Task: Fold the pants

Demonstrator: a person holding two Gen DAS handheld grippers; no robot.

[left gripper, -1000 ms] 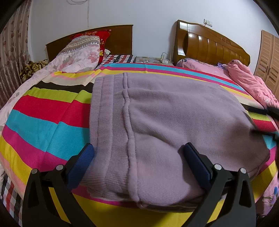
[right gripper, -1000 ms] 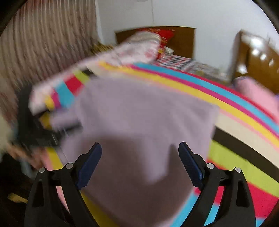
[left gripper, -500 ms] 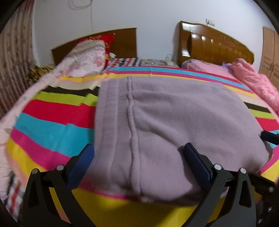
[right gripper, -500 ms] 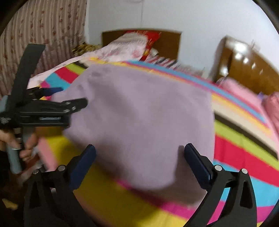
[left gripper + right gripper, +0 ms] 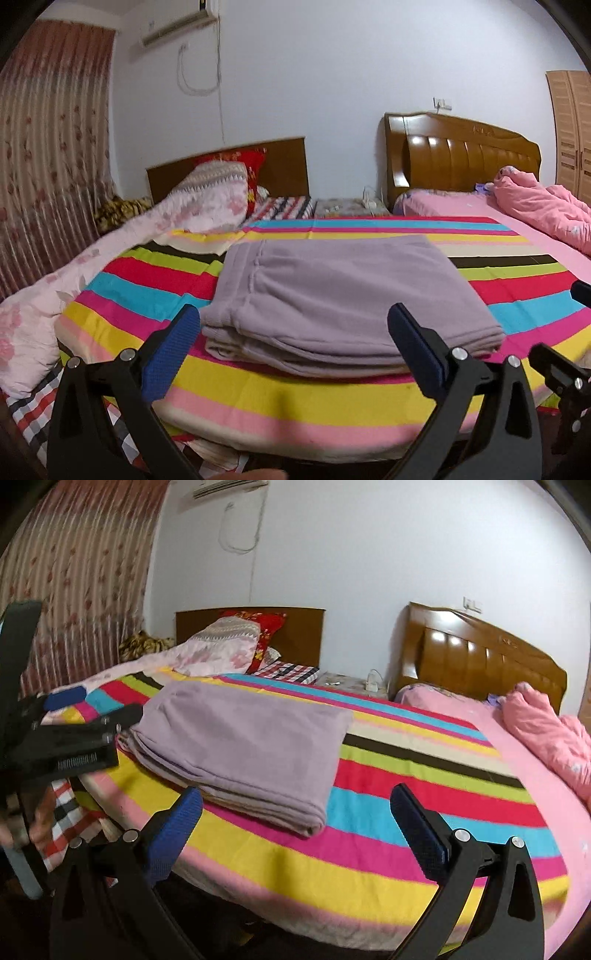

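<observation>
The soft lilac fleece pants, folded on the striped bedspread, are judged light and limp; both grippers are held apart and empty before them; the thick folded edge is best gripped.

Bedroom: white wall, 2 wood headboards, striped curtain left, AC unit, wardrobe right.

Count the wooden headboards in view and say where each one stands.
2. The flat dark headboard stands behind the pillows, left of the nightstand; the curved glossy headboard stands right of it, behind the pink bed. None seems hidden.
</observation>
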